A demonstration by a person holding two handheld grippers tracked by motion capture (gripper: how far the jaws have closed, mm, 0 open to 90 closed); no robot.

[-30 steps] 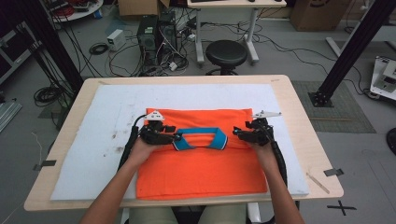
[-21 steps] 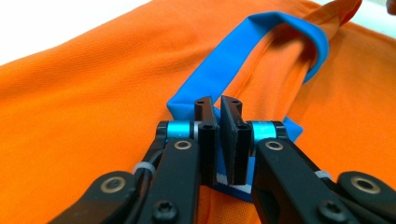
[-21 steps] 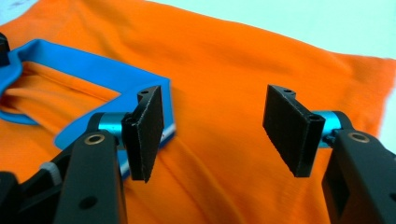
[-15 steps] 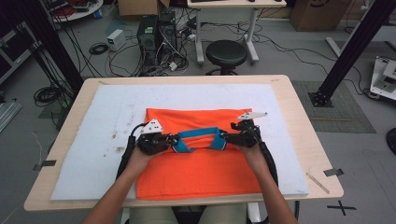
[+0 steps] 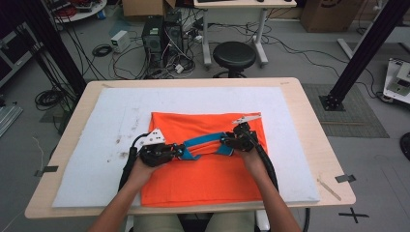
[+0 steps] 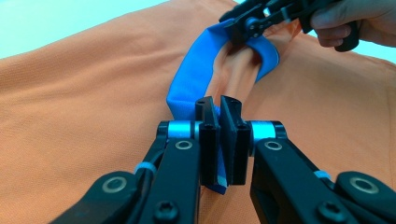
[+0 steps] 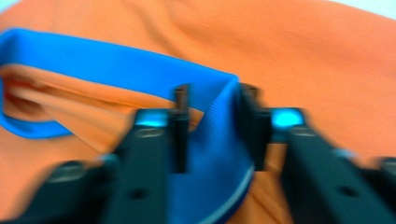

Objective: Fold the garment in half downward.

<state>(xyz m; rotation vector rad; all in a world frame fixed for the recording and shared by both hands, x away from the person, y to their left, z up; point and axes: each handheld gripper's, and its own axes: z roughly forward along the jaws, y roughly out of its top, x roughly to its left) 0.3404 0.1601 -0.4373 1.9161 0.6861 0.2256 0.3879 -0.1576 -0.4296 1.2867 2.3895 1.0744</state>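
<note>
On the white pad (image 5: pixel 96 145) that covers the table (image 5: pixel 309 121), an orange shirt (image 5: pixel 203 179) lies spread flat, its blue collar (image 5: pixel 203 143) near the middle of the cloth and a little toward twelve o'clock from the person's hands. The work in hand looks like folding this shirt, and it seems to be at the start: the body of the garment is spread out, with no fold across it that I can make out.

The left gripper (image 6: pixel 219 140) sits at the nine o'clock end of the collar in the high view. Its jaws are pressed together on a pinch of the blue band, with a sliver of blue fabric showing between the pads. The right gripper (image 7: pixel 212 130) is at the three o'clock end of the collar. Its jaws have just been closing, with the blue band between them; the picture is blurred and a gap shows beside the cloth, so the pads do not yet seem to press on it.

Done so far, by my reading: the shirt laid out and the left end of the neckline secured. Left to do: finish the right-hand grip, then lift or draw the collar to make the first fold, followed by whatever further folds bring the shirt to a compact shape.
</note>
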